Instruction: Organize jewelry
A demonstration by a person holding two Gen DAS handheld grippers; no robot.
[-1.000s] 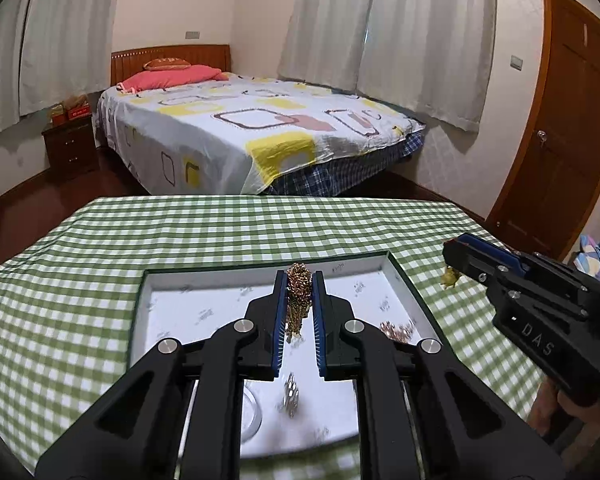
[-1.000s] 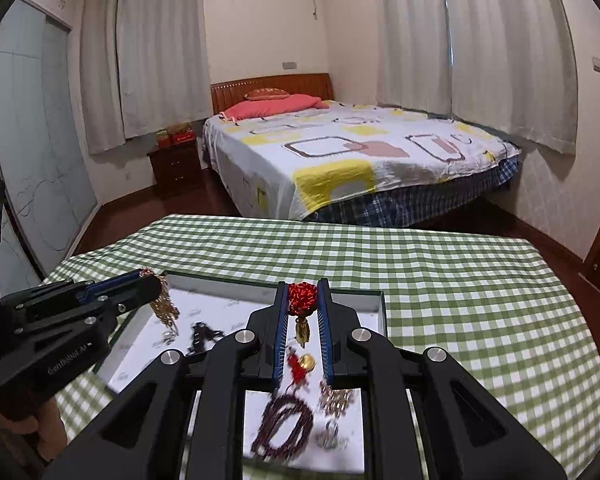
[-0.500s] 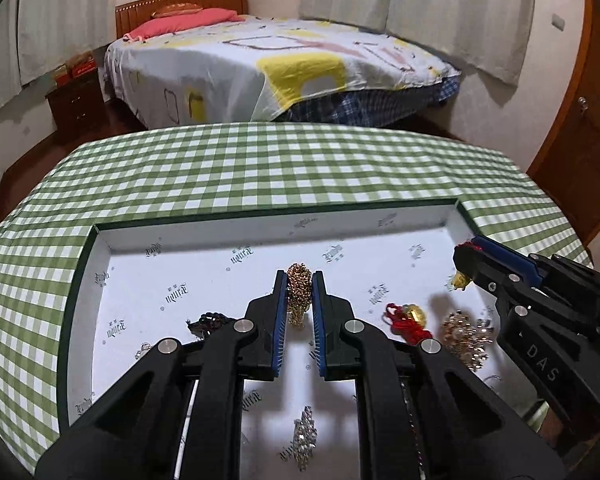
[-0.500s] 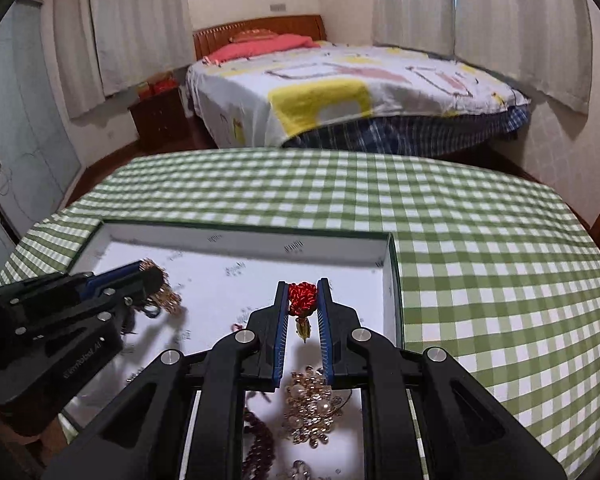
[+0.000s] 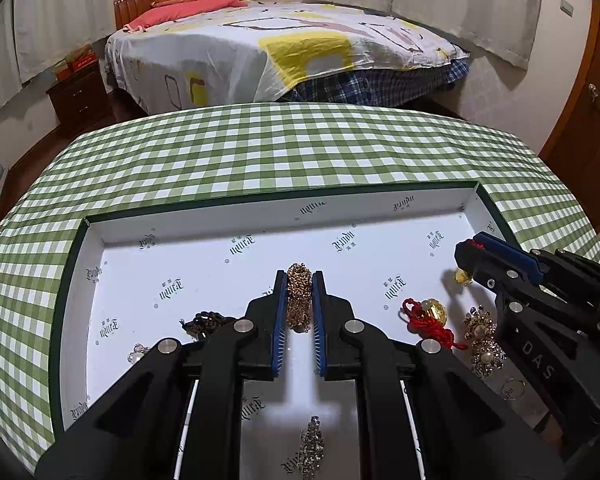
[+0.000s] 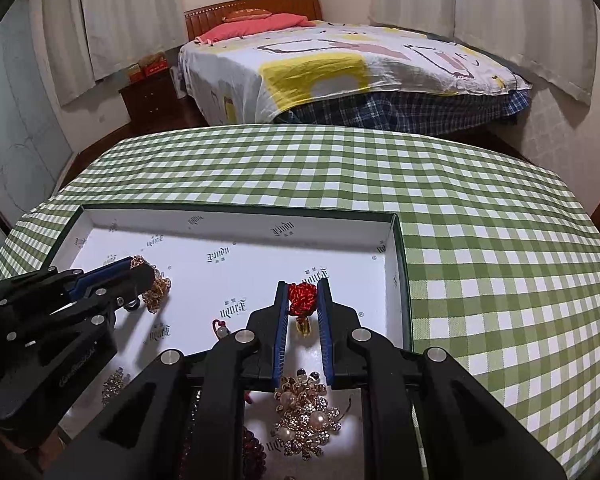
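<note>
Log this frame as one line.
left gripper: shut on gold chain | right gripper: shut on red knot charm | both over tray

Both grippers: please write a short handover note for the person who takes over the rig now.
Left gripper: shut on the gold chain piece, held over the middle of the tray.
Right gripper: shut on the red knot charm, its gold bead hanging below, over the tray's right part.
Lying in the tray: second red charm, pearl brooch, dark beads, crystal piece.
Done: both pieces brought over the tray.
Left: set both down, then release.
</note>
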